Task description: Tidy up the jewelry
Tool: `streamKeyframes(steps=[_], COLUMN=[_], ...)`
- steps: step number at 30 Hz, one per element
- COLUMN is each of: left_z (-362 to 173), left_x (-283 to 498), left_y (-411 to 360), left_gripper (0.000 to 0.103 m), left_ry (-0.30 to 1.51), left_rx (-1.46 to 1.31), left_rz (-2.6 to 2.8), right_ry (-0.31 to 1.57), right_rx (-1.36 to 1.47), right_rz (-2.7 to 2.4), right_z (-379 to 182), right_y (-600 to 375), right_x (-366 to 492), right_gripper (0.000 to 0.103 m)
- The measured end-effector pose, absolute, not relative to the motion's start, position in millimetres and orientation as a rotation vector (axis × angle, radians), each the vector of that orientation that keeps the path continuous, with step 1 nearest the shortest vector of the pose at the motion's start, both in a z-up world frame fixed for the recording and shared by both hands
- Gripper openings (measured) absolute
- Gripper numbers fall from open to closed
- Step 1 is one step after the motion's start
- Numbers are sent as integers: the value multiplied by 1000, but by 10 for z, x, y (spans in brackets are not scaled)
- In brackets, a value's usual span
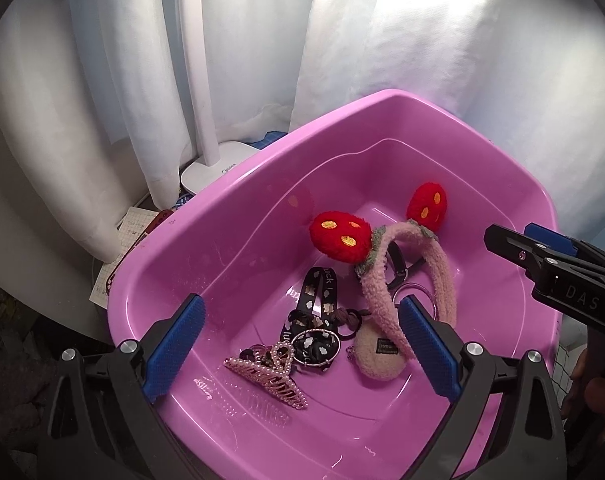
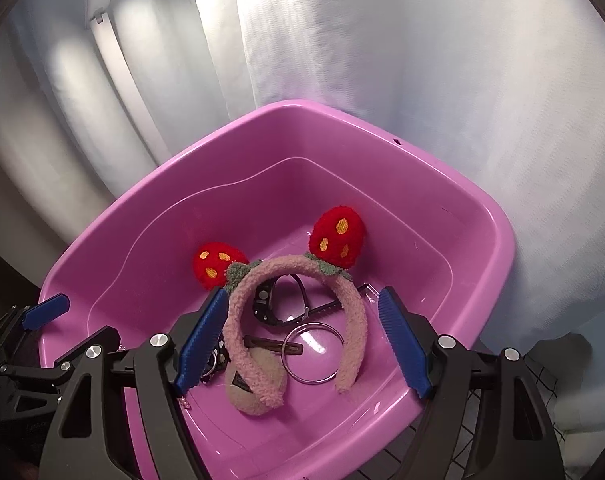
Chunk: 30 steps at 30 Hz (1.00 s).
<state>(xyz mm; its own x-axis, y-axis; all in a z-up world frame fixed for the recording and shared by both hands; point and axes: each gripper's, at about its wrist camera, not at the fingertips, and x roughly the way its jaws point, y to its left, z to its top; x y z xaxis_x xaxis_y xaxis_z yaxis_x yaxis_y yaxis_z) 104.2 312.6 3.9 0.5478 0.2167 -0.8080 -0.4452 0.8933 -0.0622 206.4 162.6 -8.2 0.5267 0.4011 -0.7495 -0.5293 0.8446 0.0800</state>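
Observation:
A pink plastic tub holds the jewelry. A fuzzy pink headband with two red strawberry ears leans inside it. On the tub floor lie a pearl claw clip, black cloud-print hair ties, a beige fuzzy pouch, a metal ring, a black watch and a brown hair clip. My left gripper hovers open over the ties, holding nothing. My right gripper stands open above the headband, its pads apart from it.
White curtains hang close behind the tub. A white lamp base and its stem stand at the tub's back left. Papers and a red-edged notebook lie left of the rim. The right gripper juts over the tub's right edge.

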Motion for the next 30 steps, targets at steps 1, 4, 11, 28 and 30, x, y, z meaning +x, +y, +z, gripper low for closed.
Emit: streamKeyframes(steps=[1, 4, 11, 28, 30], left_z=[45, 52, 64, 70, 73], left_x=[1037, 1026, 1009, 963, 959], left_y=[3123, 3112, 3108, 3126, 3129], left_gripper=[95, 95, 95, 95, 95], left_ry=[911, 913, 914, 922, 922], left_rx=[-273, -272, -268, -269, -266], left_rz=[400, 403, 410, 418, 420], right_ry=[848, 843, 834, 824, 822], right_rx=[-167, -174, -180, -190, -188], right_rz=[559, 558, 559, 563, 563], right_z=[-77, -63, -55, -44, -40], right_y=[1623, 1613, 1594, 1580, 1574], right_x=[2055, 2037, 2008, 1948, 1945], right_gripper=[74, 74, 74, 74, 74])
